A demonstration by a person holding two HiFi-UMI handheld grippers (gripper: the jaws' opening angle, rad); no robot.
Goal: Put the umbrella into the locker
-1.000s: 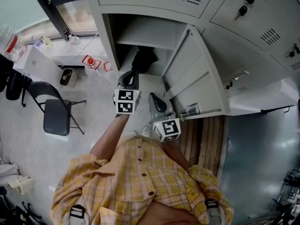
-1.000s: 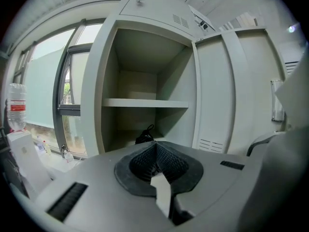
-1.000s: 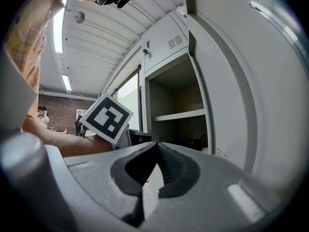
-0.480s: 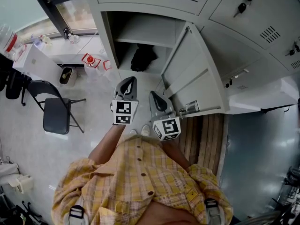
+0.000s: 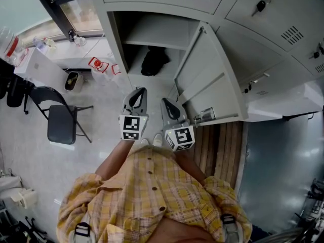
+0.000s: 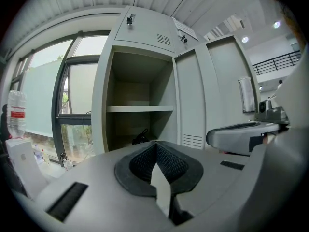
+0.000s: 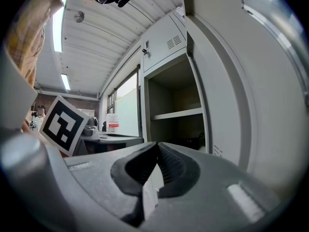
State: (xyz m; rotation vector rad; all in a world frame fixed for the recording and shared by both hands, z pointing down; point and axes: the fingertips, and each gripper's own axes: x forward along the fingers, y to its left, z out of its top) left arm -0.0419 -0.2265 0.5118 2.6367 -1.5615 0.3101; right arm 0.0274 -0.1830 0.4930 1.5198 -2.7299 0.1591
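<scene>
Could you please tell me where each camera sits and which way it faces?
Head view: on the head, steeply down at locker, left gripper, right gripper, plaid shirt.
Left gripper view: on that gripper, facing the locker over shut jaws.
Right gripper view: likewise, beside the open door.
Shared: all show the umbrella inside.

workplace locker area — bank of grey metal lockers (image 5: 276,19), folding chair (image 5: 61,125), large window (image 5: 83,11).
</scene>
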